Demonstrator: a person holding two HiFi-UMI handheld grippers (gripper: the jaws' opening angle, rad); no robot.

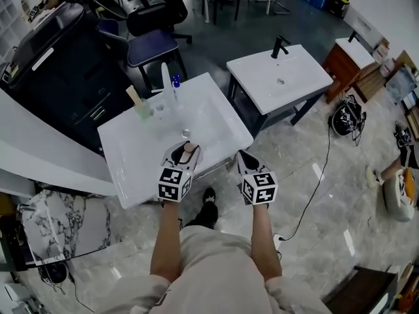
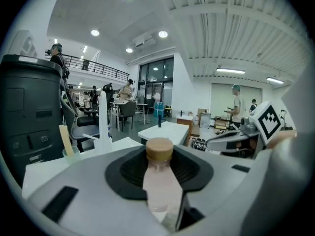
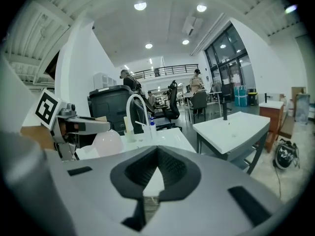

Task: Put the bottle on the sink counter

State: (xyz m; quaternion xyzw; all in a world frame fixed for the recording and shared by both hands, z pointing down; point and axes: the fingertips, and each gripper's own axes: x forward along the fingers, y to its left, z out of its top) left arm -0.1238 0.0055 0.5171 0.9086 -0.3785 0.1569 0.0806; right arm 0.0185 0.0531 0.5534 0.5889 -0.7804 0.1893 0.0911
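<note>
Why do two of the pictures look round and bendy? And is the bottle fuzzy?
Left gripper view: a wide lens curves the room and leaves dark corners; the bottle, very close, looks slightly soft. Right gripper view: the same round bending, with a ceiling light as a bright spot. Head view: straighter and sharper, though the white sink counter looks very bright.

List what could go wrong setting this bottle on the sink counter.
1. The left gripper holds the bottle at the sink counter's near edge. Released over the sloping basin instead of the flat rim, it may tip or roll.
2. The cup and faucet crowd the far rim, so placing there could knock the cup.
</note>
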